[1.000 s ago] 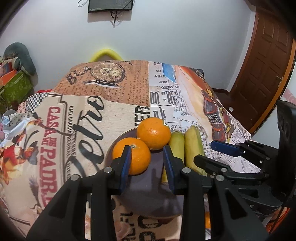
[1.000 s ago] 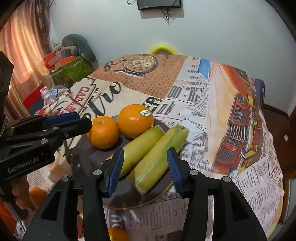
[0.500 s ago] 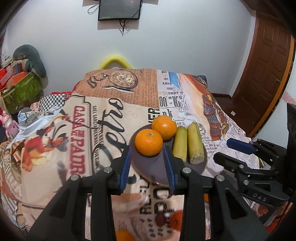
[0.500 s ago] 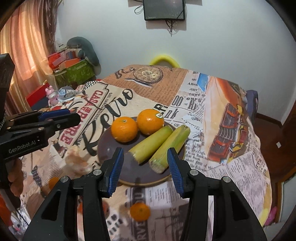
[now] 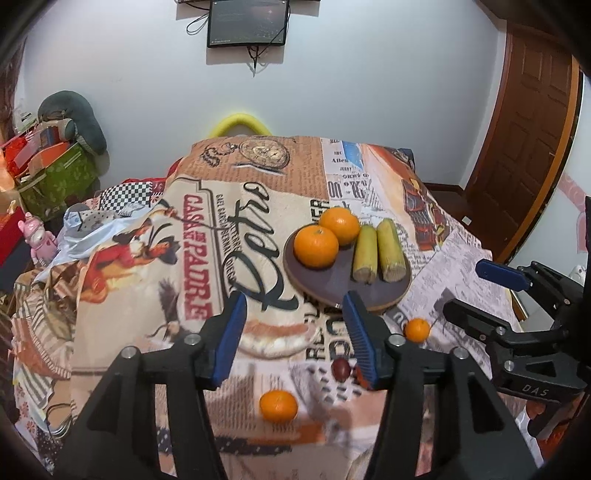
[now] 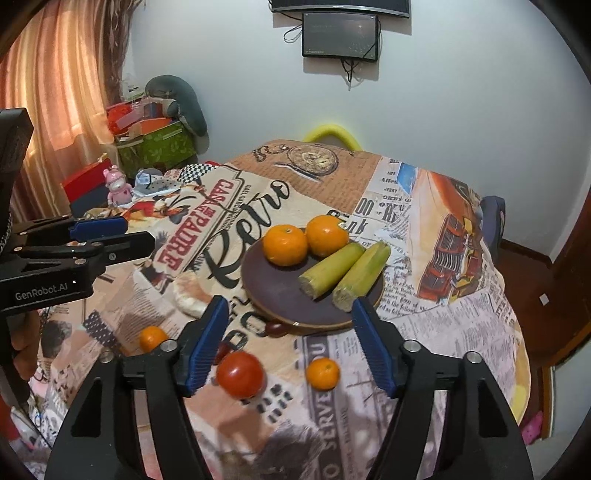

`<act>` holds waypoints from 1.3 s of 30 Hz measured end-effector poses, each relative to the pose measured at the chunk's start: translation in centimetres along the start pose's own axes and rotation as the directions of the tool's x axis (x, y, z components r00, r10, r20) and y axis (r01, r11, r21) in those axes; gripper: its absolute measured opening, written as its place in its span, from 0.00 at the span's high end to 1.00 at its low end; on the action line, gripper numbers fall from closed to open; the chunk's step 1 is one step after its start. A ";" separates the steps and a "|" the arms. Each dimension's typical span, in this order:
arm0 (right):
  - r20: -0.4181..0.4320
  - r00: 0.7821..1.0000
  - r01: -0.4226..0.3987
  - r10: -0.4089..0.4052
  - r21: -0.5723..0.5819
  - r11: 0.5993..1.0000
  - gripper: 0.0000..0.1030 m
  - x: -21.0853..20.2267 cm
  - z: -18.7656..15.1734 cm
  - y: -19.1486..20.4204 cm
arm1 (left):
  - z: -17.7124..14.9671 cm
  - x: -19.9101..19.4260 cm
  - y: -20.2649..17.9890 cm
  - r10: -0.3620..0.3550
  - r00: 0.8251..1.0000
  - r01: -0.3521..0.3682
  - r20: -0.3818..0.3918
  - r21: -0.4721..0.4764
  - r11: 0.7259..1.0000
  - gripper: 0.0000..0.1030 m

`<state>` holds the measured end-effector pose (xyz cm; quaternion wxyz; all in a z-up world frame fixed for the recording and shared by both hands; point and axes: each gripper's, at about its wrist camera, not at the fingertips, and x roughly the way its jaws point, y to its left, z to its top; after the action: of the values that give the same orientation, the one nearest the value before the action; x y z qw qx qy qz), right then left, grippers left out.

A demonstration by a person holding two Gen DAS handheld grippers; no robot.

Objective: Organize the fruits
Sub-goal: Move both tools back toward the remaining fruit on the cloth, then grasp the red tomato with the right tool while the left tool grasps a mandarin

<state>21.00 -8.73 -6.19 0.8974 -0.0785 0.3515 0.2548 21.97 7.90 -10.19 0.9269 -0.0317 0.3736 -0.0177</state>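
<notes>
Orange fruit first: 2 big oranges [image 6: 284,245] side by side on far half of dark purple plate [image 6: 284,299], touching each other. 2 green-yellow corn cobs [image 6: 345,271] lying parallel on plate's right half, cut ends toward camera.

Loose, not yet on plate: small mandarin [image 6: 322,373] on cloth just in front of plate rim; second small mandarin [image 6: 152,338] further to left; red tomato [image 6: 240,373] near right gripper's left jaw; dark red-brown small fruit [image 6: 275,328] touching or almost touching plate's front rim, type unclear, maybe date or plum.

Left gripper [image 5: 293,334] w/ jaws spread wide, nothing between them, above cloth in front of plate. Right gripper [image 6: 290,343] likewise spread wide and empty, framing tomato + near mandarin from above.

Step in hand, judged: plate partly filled, both grippers empty, picking next loose item. Probably tomato or near mandarin for right side.

Next move needs: lower right gripper so jaws straddle one fruit only, close gently — tomato soft, mandarin round + likely to roll on wrinkled cloth. Then place in free front area of plate w/o knocking cobs.

Around: table covered w/ retro newspaper-print tablecloth [image 6: 454,295], green box [image 6: 157,147] + clutter by curtain [image 6: 55,92], wall screen [image 6: 340,35], brown door [image 5: 528,140].
</notes>
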 end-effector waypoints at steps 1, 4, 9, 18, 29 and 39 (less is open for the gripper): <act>-0.002 1.000 -0.002 0.002 -0.001 1.000 0.33 0.0 -0.3 0.3 | -0.3 -0.1 0.2 0.000 1.000 0.000 -0.006 0.000 1.000 0.46; -0.022 1.000 -0.008 0.008 0.001 1.000 0.33 0.2 -1.0 1.1 | -1.4 -0.2 0.9 -0.008 0.999 0.008 -0.034 -0.004 1.000 0.44; -0.068 0.997 -0.022 0.022 -0.001 1.000 0.33 1.3 -2.3 2.3 | -3.7 0.7 1.6 0.003 0.996 -0.002 -0.093 0.007 1.000 0.44; -0.161 0.985 -0.053 0.056 0.026 0.998 0.33 4.1 -4.4 3.1 | -7.3 3.3 2.1 -0.020 0.983 0.019 -0.180 -0.006 1.000 0.44; -0.244 0.966 -0.081 0.091 0.051 0.995 0.46 6.9 -6.2 3.0 | -9.3 6.2 2.3 -0.073 0.969 0.064 -0.237 -0.046 0.997 0.57; -0.259 0.961 -0.089 0.100 0.051 0.995 0.56 7.9 -6.3 3.1 | -9.3 7.4 2.1 -0.072 0.970 0.062 -0.230 -0.051 0.997 0.64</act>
<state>20.63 -4.88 -16.02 0.8315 -0.0769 0.4749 0.2779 20.89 9.18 -22.18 0.8749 -0.0623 0.4783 -0.0444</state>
